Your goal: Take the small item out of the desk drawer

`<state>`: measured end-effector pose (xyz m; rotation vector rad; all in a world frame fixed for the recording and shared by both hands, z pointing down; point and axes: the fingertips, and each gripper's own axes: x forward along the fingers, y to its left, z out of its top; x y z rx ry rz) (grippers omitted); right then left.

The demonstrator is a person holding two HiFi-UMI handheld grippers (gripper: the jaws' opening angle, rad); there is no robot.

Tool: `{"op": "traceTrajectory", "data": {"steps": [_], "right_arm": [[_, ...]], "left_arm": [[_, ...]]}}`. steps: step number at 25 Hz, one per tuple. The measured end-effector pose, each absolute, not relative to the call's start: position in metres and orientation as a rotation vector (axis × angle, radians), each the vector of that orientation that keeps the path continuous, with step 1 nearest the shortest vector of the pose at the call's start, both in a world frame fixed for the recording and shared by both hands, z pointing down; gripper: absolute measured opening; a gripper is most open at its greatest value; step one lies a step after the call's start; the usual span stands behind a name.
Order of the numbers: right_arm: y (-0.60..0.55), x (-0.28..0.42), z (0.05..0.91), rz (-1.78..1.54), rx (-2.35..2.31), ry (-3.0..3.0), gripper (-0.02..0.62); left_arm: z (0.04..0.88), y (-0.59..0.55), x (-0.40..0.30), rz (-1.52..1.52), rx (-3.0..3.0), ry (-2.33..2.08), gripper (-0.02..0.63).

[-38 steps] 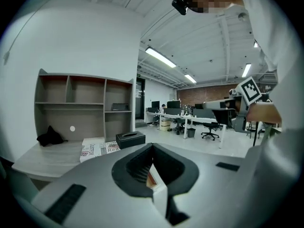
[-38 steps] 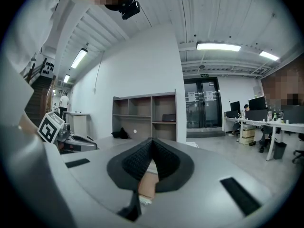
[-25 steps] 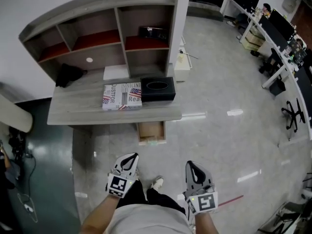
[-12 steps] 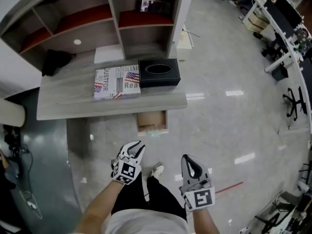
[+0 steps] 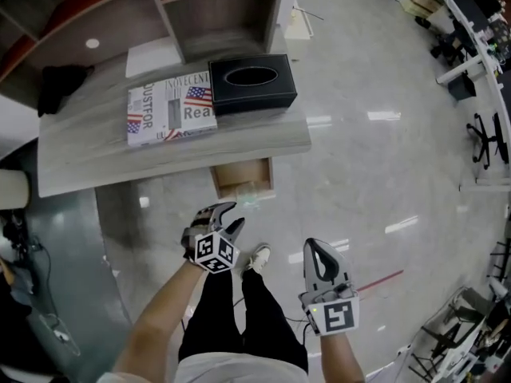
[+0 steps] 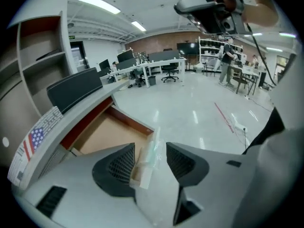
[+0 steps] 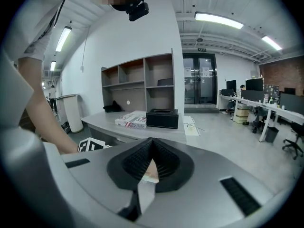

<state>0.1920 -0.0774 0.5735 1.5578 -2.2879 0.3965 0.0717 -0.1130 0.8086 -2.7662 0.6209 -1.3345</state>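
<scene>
Where the drawer (image 5: 239, 180) juts past the desk (image 5: 96, 162), floor (image 5: 367, 182) flanks it.

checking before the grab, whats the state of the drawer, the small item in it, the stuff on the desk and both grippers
desk drawer: pulled open.
small clear item: lying at the drawer's front edge, not gripped.
left gripper: open, jaws have just been opening, pads pressing on nothing.
right gripper: shut.
black tissue box: upright on the desk, slot facing up.
newspaper-print box: lying flat on the desk.
</scene>
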Motion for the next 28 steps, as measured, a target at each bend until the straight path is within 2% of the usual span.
{"op": "traceTrajectory", "data": {"steps": [9,19,20,22,23,28], "right_arm": [[-0.074,0.194,0.612,0.445,1.568,-2.234,0.02],[-0.071,0.2,0.617,0.456,1.597,-2.192,0.02],[-0.071,0.2,0.617,0.452,1.599,-2.189,0.02],[-0.071,0.199,0.614,0.443,1.605,-2.192,0.02],[-0.071,0.198,0.612,0.435,1.607,-2.197,0.02],[-0.071,0.196,0.599,0.401,1.608,-2.189,0.02]], "left_arm": [[0.881,-0.113,0.094,-1.489,-2.572,0.307,0.229],[0.898,-0.125,0.1,-1.553,-2.513,0.318,0.227],[0.899,-0.126,0.098,-1.57,-2.489,0.328,0.211],[0.899,-0.128,0.093,-1.598,-2.433,0.354,0.089],[0.899,-0.129,0.091,-1.606,-2.415,0.364,0.064],[0.887,-0.135,0.084,-1.589,-2.429,0.419,0.02]]}}
